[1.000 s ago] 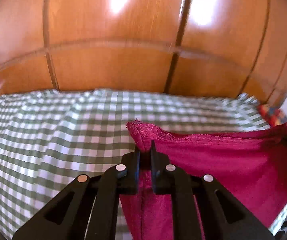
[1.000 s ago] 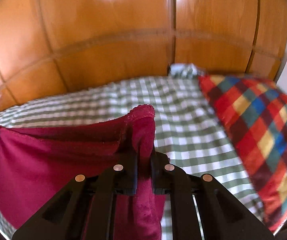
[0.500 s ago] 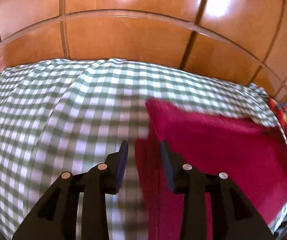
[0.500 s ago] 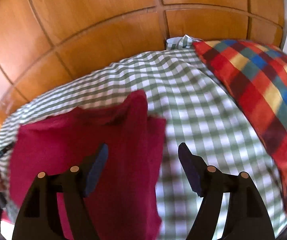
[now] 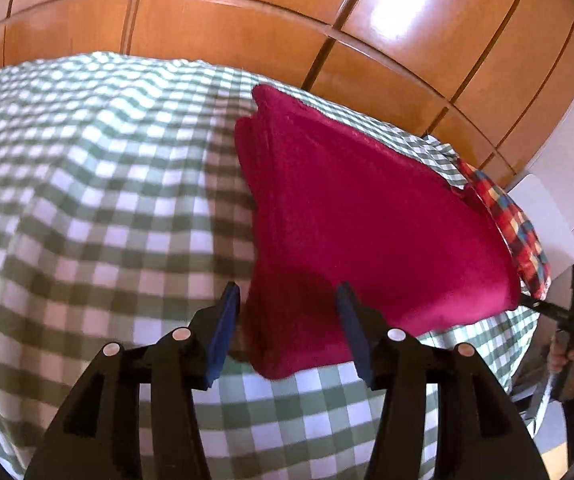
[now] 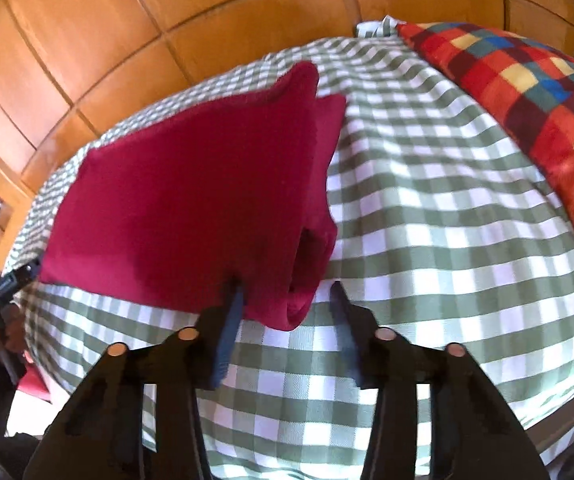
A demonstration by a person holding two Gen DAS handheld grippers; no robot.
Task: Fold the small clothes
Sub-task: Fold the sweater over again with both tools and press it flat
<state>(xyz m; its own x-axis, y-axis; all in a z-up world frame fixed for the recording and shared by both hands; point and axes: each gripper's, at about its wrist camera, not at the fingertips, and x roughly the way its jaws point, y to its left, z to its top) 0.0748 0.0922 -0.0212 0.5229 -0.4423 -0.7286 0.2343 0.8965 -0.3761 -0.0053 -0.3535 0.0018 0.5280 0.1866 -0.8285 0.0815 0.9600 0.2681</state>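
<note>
Cloth: red cloth (image 5: 367,216) is lying folded over on itself on the green checked sheet (image 5: 99,208), its layered edges showing at the near corners in both wrist views.
Surface: the sheet is looking like a bed cover rather than a counter, with wooden panelling (image 5: 247,20) rising at the far side.
Left claw: left claw (image 5: 287,328) is hanging spread wide, grasping nothing, with the near left corner of the cloth sitting between its fingers but not pinched.
Right claw: right claw (image 6: 283,312) is likewise gaping and empty, the near right corner of the cloth (image 6: 191,200) lying between its fingers, one pad just at the fabric edge.
Neighbour: a bright plaid cushion (image 6: 527,88) is resting to the right of the cloth, well apart from it in the right wrist view.
Done: one fold is looking finished, since the cloth is lying as a doubled rectangle with both claws released.
Left: the layers at the right edge are gaping a little and sitting unevenly, so I judge that a smoothing pass or another fold is remaining.
Doubt: whether more clothes are waiting is not showing.
</note>
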